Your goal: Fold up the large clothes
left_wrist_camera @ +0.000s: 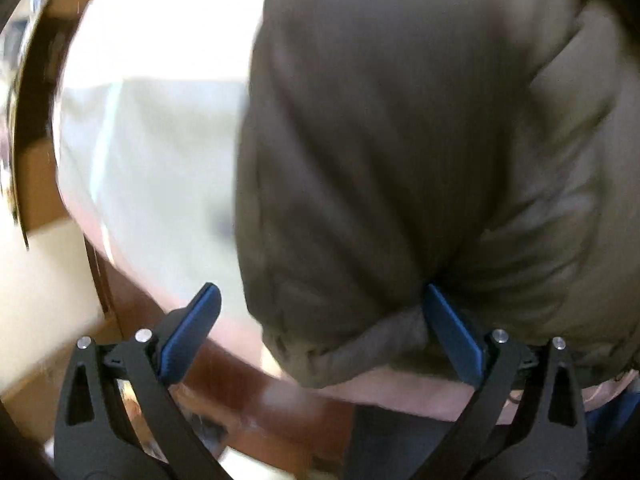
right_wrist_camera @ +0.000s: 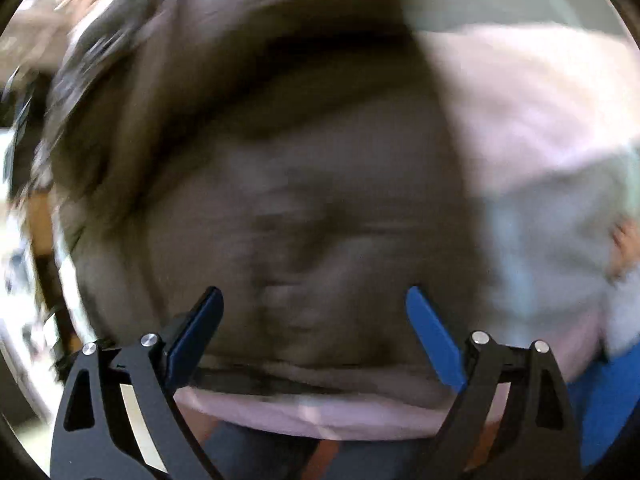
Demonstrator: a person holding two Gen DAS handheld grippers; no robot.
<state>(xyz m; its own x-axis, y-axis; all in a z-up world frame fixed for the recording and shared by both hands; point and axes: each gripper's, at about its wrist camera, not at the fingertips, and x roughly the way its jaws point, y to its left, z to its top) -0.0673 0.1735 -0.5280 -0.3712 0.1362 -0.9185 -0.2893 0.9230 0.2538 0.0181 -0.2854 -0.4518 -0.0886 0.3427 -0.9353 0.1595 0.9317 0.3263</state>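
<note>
Both grippers point steeply down at the dark olive-brown padded garment (left_wrist_camera: 420,140), spread on a pale pink cloth-covered surface (left_wrist_camera: 160,200) and filling the right of the left view. The left gripper (left_wrist_camera: 320,336) has jaws wide, its right pad touching a bunched edge, nothing pinched. The right gripper (right_wrist_camera: 316,332) hangs jaws wide above the garment's middle, holding nothing, probably ready for the next fold.

1. The dark olive-brown garment (left_wrist_camera: 400,140) is a large, soft piece of cloth lying bunched and creased on the pale cloth-covered surface (left_wrist_camera: 160,180).
2. In the left wrist view it covers the surface's right part, its rounded hem near the surface's near edge.
3. In the right wrist view, blurred, it (right_wrist_camera: 260,200) shows deep folds across the surface's left and middle.
</note>
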